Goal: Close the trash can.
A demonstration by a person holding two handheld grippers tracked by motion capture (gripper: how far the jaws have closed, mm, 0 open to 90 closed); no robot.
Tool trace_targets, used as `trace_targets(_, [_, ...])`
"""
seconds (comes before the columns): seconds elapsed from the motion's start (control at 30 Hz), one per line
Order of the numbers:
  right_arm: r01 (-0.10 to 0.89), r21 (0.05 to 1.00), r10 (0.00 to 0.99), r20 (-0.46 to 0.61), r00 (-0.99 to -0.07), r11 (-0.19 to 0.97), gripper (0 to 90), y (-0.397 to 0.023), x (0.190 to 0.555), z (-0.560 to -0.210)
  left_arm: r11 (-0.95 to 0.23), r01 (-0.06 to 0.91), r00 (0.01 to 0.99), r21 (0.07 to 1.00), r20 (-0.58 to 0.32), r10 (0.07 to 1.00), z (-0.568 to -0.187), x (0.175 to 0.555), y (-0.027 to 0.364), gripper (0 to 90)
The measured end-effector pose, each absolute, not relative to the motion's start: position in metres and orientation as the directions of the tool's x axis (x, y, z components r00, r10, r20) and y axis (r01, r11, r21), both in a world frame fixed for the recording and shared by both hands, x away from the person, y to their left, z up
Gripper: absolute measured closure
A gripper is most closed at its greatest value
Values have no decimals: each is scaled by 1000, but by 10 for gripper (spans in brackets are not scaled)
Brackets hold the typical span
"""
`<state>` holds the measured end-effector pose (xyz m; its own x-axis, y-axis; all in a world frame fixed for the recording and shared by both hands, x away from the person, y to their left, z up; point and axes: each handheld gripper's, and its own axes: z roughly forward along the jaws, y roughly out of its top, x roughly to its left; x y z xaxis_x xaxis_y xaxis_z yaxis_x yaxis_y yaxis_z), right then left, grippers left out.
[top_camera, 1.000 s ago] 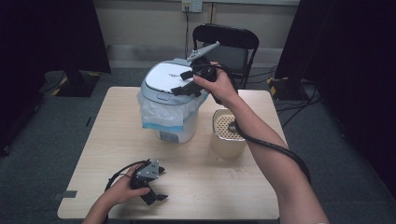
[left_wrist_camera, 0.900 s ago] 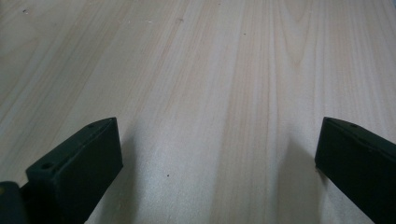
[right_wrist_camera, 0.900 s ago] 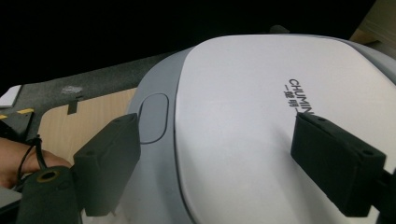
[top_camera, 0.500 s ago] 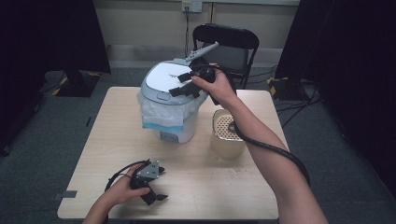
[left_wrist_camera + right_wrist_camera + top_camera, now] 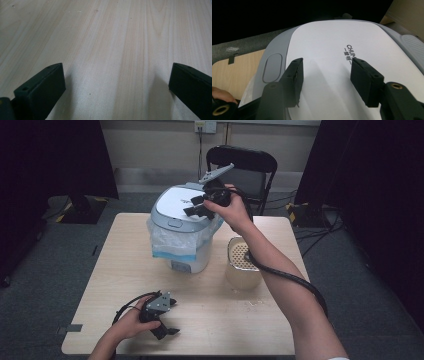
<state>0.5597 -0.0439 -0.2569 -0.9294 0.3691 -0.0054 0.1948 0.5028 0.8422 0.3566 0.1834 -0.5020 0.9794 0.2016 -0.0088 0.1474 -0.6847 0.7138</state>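
On the lid [image 5: 332,37] of the rice cooker [image 5: 175,215], black lettering [image 5: 350,49] reading "CHUM", cut off by the right claw's jaw, with a smaller line of characters under it, too partly hidden to read. No other writing legible.

One rice cooker, at the far middle of the surface [image 5: 215,325], white and grey on top, with an oval grey button [image 5: 272,67] at the lid's near edge and a clear plastic bag [image 5: 165,237] wrapped round its body. One pale translucent container [image 5: 243,270] just right of it, with a perforated insert inside. One black folding chair [image 5: 240,165] beyond the far edge. Two claws, one per hand.

Right claw [image 5: 192,206] at the far side of the lid, pointing toward the near left, jaws just drawn in to a narrow gap with nothing between them, tips at or just above the white panel; cannot tell whether touching.

Left claw [image 5: 171,317] at the near left of the surface, well apart from the cooker, jaws wide over bare wood, holding nothing.
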Motion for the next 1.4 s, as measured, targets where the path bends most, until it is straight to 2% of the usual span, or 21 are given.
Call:
trace_targets(0.4, [197, 865, 385, 4, -923, 462, 443, -43, 566, -262, -685, 146, 980, 714, -9, 200, -502, 357, 183, 1])
trace_targets(0.47, [177, 853, 383, -29, -923, 490, 452, -41, 564, -264, -684, 147, 980, 715, -10, 200, -502, 357, 183, 0])
trace_targets(0.7, [174, 859, 385, -30, -922, 482, 446, -41, 563, -264, -684, 147, 980, 715, -10, 201, -502, 357, 183, 0])
trace_targets(0.73, [175, 861, 386, -26, -922, 478, 438, -42, 563, -264, -684, 147, 980, 715, -10, 200, -502, 357, 183, 0])
trace_targets(0.77, [173, 861, 384, -28, -923, 479, 391, -42, 563, -264, -684, 146, 980, 715, -10, 199, -502, 357, 183, 0])
trace_targets(0.8, [177, 857, 396, -34, -918, 484, 286, -41, 562, -265, -684, 147, 980, 715, -10, 200, -502, 357, 183, 0])
trace_targets(0.83, [182, 857, 402, -32, -915, 483, 249, -42, 562, -265, -683, 147, 980, 715, -10, 201, -502, 357, 183, 0])
trace_targets(0.97, [193, 859, 408, -21, -913, 474, 180, -46, 560, -266, -683, 148, 979, 715, -10, 201, -502, 357, 183, 0])
trace_targets(1.4, [199, 859, 399, -7, -917, 472, 159, -62, 548, -257, -685, 148, 979, 714, -8, 203, -502, 357, 183, 0])
